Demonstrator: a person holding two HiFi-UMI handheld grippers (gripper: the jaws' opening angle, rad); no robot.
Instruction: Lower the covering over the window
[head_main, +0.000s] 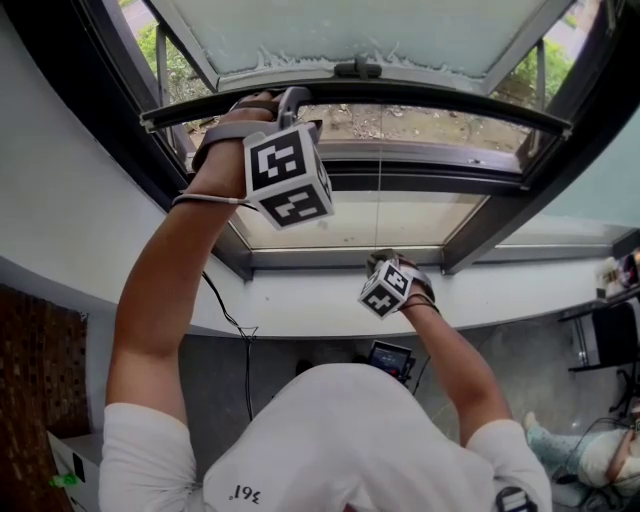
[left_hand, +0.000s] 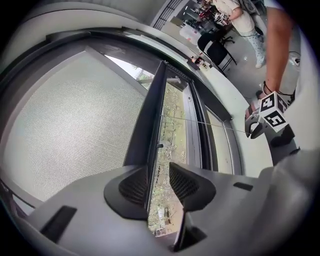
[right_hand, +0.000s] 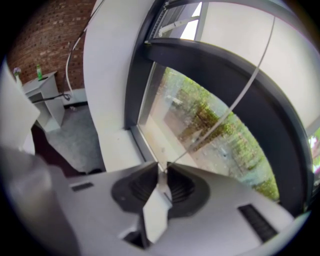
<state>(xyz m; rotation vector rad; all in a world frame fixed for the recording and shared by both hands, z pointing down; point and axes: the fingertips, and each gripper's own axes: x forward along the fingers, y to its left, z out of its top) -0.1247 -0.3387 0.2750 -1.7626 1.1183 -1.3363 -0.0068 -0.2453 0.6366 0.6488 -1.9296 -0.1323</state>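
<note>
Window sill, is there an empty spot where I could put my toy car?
Yes. The white window sill is bare between the left corner of the window frame and the right gripper, and again from that gripper to the small things at its far right end. That end is crowded.

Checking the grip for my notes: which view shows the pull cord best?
Right gripper view: the pull cord runs up, clear and close, from the right gripper's closed jaws. The head view and the left gripper view show it only as a faint thin line.
</note>
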